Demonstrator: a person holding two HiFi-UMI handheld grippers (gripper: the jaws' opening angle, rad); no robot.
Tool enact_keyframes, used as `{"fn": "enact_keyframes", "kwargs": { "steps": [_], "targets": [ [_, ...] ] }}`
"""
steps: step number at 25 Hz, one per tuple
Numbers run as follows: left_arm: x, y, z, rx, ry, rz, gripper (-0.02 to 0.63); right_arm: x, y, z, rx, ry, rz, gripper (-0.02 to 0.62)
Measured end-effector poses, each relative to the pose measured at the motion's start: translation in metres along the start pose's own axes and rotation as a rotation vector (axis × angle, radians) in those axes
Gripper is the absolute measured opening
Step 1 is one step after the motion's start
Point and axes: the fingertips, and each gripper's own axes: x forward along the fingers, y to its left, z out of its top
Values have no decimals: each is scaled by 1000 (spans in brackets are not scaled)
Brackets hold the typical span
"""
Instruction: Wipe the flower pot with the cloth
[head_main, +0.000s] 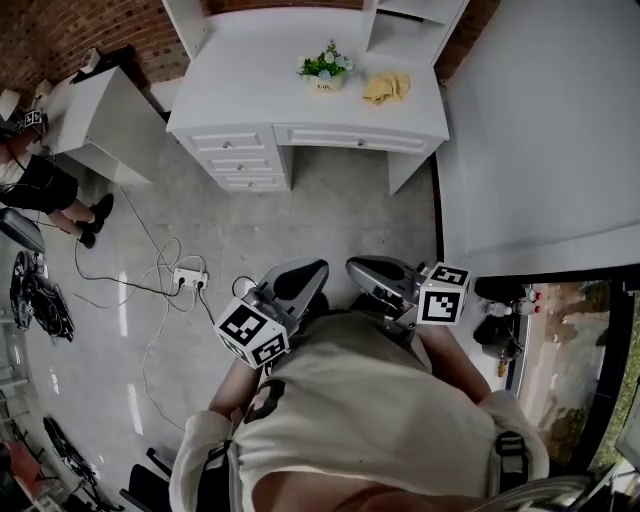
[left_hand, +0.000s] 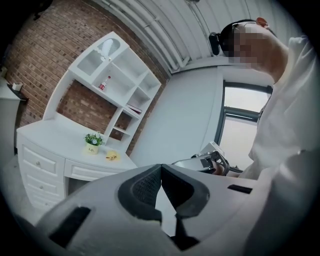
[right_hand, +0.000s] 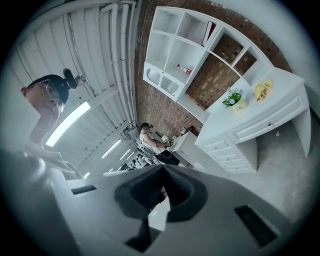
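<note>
Lying near the right edge of the desk (head_main: 250, 70), the cloth (head_main: 386, 87) sits just beside the flower pot (head_main: 323, 72), well ahead of both grippers. The left gripper (head_main: 298, 283) and right gripper (head_main: 378, 273) are closed on nothing, and the right seems the nearer one.

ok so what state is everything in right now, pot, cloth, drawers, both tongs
flower pot: upright on the desk, untouched
cloth: crumpled on the desk, beside the flower pot, apart from it
drawers: closed
left tongs: shut, empty
right tongs: shut, empty
</note>
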Motion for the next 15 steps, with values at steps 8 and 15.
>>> {"fn": "enact_keyframes", "kwargs": {
  "steps": [8,15],
  "targets": [
    [12,21,7,13,9,29,20,19,-16,15,-9,54,16,8],
    [55,32,13,67,51,70,20,11,-47,51,-2,38,59,9]
  ]
}}
